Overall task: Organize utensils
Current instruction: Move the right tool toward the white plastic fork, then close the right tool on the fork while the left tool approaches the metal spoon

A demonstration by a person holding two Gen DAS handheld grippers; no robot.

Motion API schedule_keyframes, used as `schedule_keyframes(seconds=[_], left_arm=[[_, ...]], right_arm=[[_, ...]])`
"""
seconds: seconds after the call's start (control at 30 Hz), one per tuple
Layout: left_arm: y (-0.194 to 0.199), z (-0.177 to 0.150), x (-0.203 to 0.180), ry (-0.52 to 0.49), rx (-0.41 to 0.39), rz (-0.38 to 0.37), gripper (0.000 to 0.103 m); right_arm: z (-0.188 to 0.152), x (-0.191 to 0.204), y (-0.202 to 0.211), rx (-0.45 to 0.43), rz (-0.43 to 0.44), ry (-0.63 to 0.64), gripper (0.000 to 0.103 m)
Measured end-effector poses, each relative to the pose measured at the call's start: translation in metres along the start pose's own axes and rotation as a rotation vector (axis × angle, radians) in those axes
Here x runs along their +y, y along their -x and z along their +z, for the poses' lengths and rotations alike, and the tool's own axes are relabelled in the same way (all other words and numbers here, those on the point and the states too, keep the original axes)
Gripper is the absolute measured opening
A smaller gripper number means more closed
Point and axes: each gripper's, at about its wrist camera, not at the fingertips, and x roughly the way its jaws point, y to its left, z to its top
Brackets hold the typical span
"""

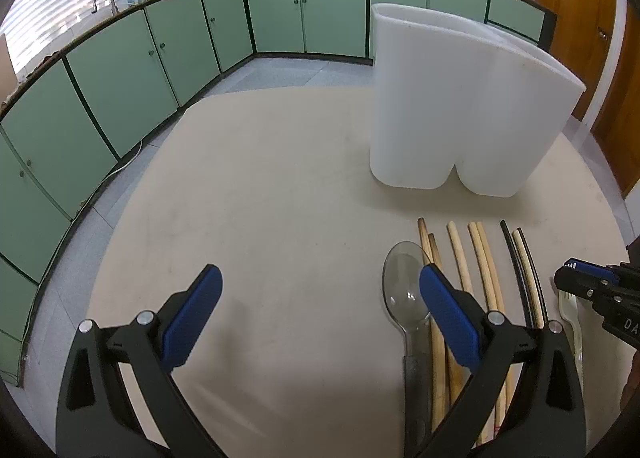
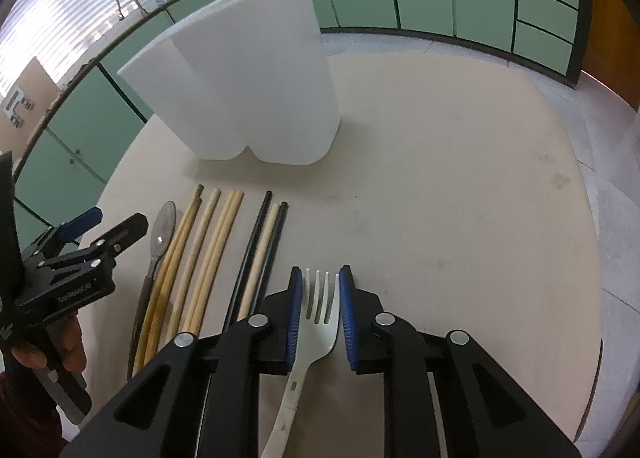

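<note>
The right tongs (image 2: 320,322) straddle the head of a white fork (image 2: 316,318) lying on the worktop (image 2: 460,185); the blue pads sit just beside its edges, and whether they touch it I cannot tell. The left tongs (image 1: 320,322) hang spread wide over bare worktop, their right pad above a clear spoon (image 1: 402,286). Beside the spoon lie wooden chopsticks (image 2: 208,250) and a black-and-pale set (image 2: 260,250), in a row. Beyond them stands a white two-compartment holder (image 2: 256,89).
</note>
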Motion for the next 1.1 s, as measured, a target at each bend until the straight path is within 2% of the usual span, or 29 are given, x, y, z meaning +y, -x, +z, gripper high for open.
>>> schedule_keyframes(seconds=[0.1, 0.27, 0.47, 0.73, 0.93, 1.1], left_arm=[[0.005, -0.003, 0.003, 0.004, -0.004, 0.0, 0.096], [0.019, -0.025, 0.004, 0.016, 0.003, -0.009, 0.096], [0.04, -0.061, 0.001, 0.009, 0.0, 0.0, 0.096], [0.058, -0.085, 0.002, 0.03, -0.011, -0.007, 0.096], [0.058, -0.097, 0.006, 0.012, 0.011, -0.001, 0.085], [0.056, -0.109, 0.007, 0.008, 0.035, -0.006, 0.084]], right_arm=[[-0.008, 0.005, 0.005, -0.006, -0.003, 0.01, 0.028], [-0.037, 0.007, 0.018, -0.015, -0.017, -0.004, 0.032], [-0.074, 0.009, 0.041, -0.027, -0.046, -0.021, 0.032], [-0.086, 0.02, 0.057, -0.06, -0.065, -0.025, 0.032], [-0.095, 0.024, 0.066, -0.075, -0.063, -0.019, 0.032], [-0.106, 0.027, 0.068, -0.068, -0.076, -0.01, 0.032]])
